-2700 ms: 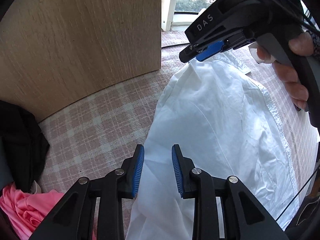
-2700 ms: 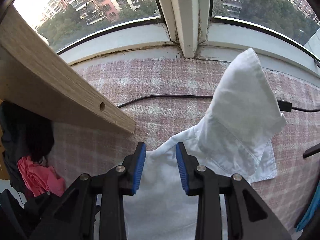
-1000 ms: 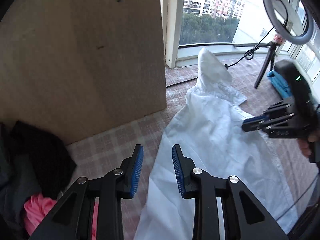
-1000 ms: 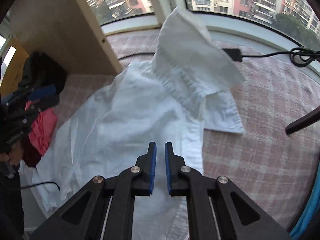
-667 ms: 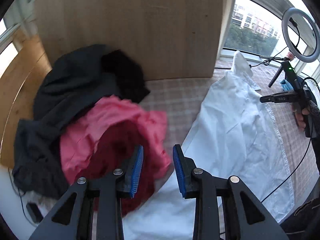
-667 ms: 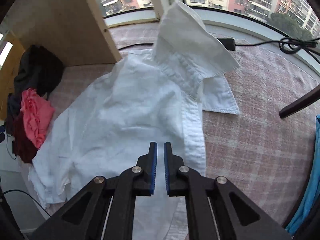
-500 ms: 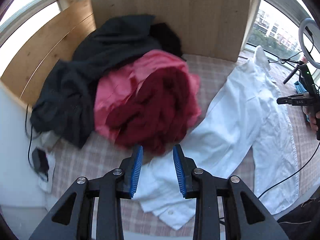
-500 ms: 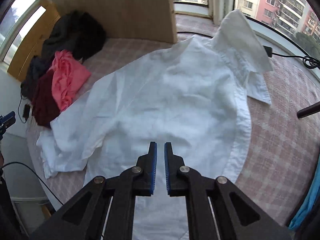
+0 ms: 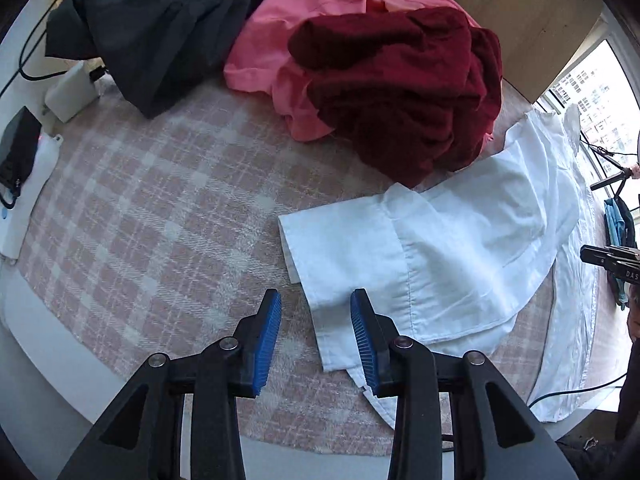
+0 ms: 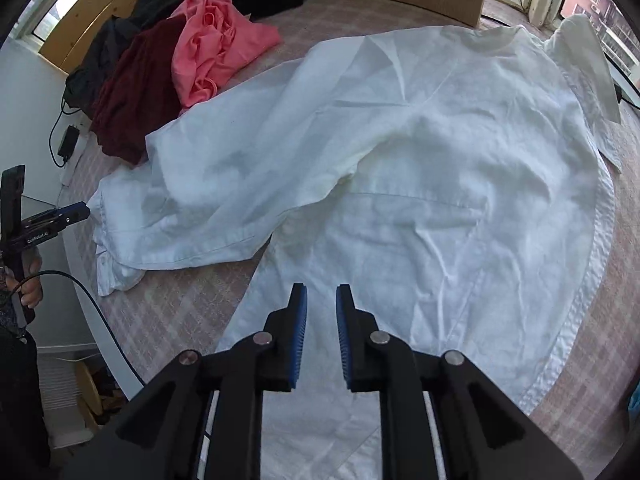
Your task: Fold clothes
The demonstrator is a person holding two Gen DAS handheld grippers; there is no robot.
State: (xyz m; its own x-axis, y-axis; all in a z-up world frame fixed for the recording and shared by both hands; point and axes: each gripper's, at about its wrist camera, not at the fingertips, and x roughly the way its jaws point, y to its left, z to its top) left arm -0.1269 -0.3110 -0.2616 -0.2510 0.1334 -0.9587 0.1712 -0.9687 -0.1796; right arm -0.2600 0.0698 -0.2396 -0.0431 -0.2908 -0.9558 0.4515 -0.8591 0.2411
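Note:
A white shirt (image 10: 420, 168) lies spread on the pink plaid cover (image 9: 152, 208), collar toward the window. One sleeve (image 9: 360, 248) stretches out to the side, its cuff (image 10: 108, 240) near the bed's edge. My left gripper (image 9: 316, 338) points down over that cuff. Its jaws are opening, and the cuff's corner lies under the gap, untouched by the pads. The same gripper (image 10: 56, 218) shows beside the cuff in the right wrist view. My right gripper (image 10: 322, 332) hovers over the shirt's lower body. Its jaws are opening from a narrow gap and grip nothing.
A pile of dark red (image 9: 404, 92), pink (image 9: 272, 40) and black clothes (image 9: 152, 16) lies beside the sleeve, against a wooden panel (image 9: 532, 20). A white adapter (image 9: 70, 90) and cables sit at the bed's corner. Windows run along the far side.
My left gripper swept from the shirt's body past the clothes pile and came down over the sleeve cuff. My right gripper drew back toward the shirt's hem, and its jaws parted slightly.

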